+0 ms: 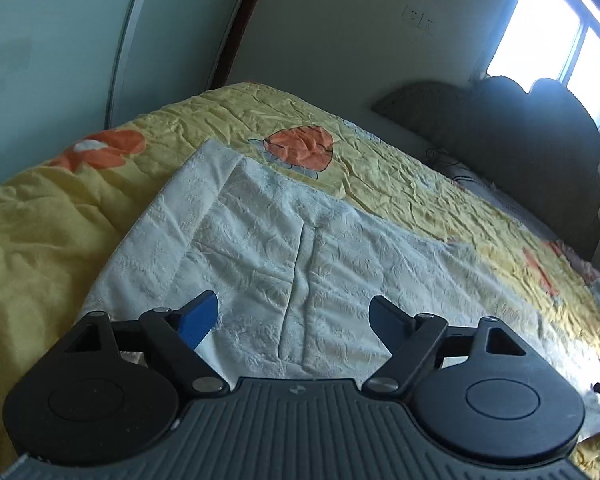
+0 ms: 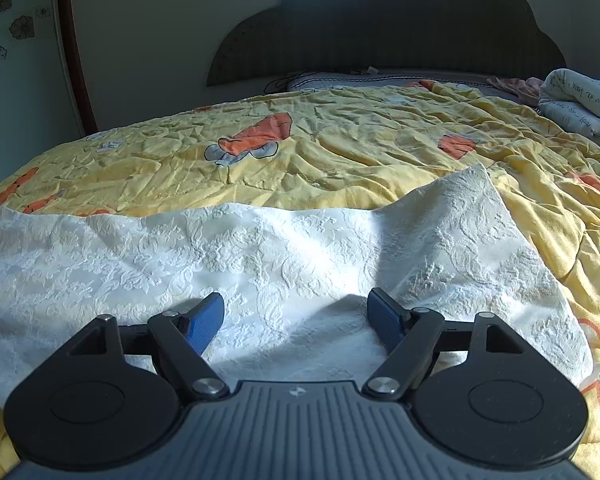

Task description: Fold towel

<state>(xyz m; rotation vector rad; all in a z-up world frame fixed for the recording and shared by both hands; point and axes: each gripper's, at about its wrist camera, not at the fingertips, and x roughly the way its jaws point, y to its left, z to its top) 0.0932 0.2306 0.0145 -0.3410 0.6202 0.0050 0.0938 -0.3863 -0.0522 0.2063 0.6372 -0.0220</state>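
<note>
A white embossed towel point(image 1: 284, 240) lies spread on a yellow bedspread point(image 1: 400, 168), with a raised crease running down its middle. My left gripper point(image 1: 294, 312) hovers over the towel's near part, open, its blue pads apart with nothing between them. In the right wrist view the same towel point(image 2: 260, 248) lies rumpled, its far right corner standing up in a peak. My right gripper point(image 2: 296, 310) is open just above the towel's near edge, a shadowed dip of cloth lying below the gap, the pads not pressing on it.
The yellow bedspread point(image 2: 340, 148) with orange patches covers the whole bed. A dark padded headboard point(image 2: 400, 28) stands at the far end. A rolled white blanket point(image 2: 580, 100) sits at the far right. A bright window point(image 1: 556, 40) is on the wall.
</note>
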